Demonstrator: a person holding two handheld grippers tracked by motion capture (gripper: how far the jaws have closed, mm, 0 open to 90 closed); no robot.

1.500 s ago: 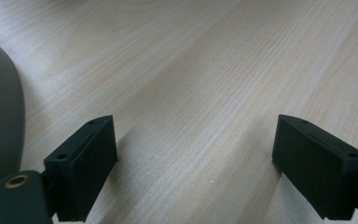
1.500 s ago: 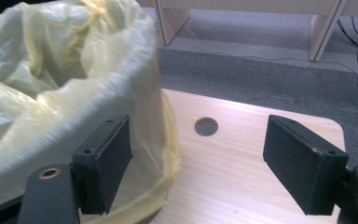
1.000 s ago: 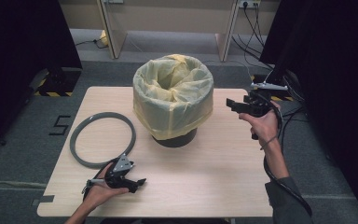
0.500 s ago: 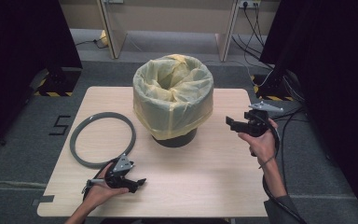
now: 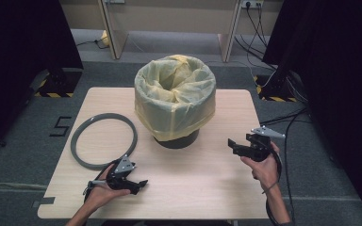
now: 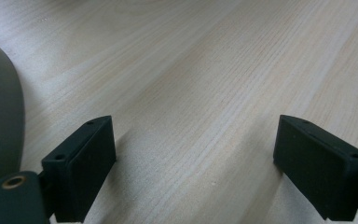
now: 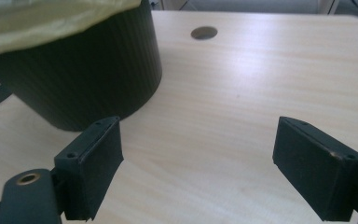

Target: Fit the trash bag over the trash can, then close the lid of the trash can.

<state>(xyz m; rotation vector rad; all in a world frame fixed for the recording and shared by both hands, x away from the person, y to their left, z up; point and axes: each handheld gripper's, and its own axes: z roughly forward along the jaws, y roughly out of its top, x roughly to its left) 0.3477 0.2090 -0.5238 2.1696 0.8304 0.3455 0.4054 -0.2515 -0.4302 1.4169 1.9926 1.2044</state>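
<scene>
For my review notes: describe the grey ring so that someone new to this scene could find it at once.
Start at the wooden table and its big landmark, the dark bin lined with a yellow bag. Left of the bin the grey ring lies flat, just beyond the left tongs. It is the only flat, open hoop there.

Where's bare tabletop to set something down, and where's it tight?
Free: the front strip of the table between the left hand-held gripper and the right hand-held gripper, and the right side beyond the bin. The far corners are bare too. Crowded: the left side, where the grey ring lies close to the bin and the left hand-held gripper.
</scene>
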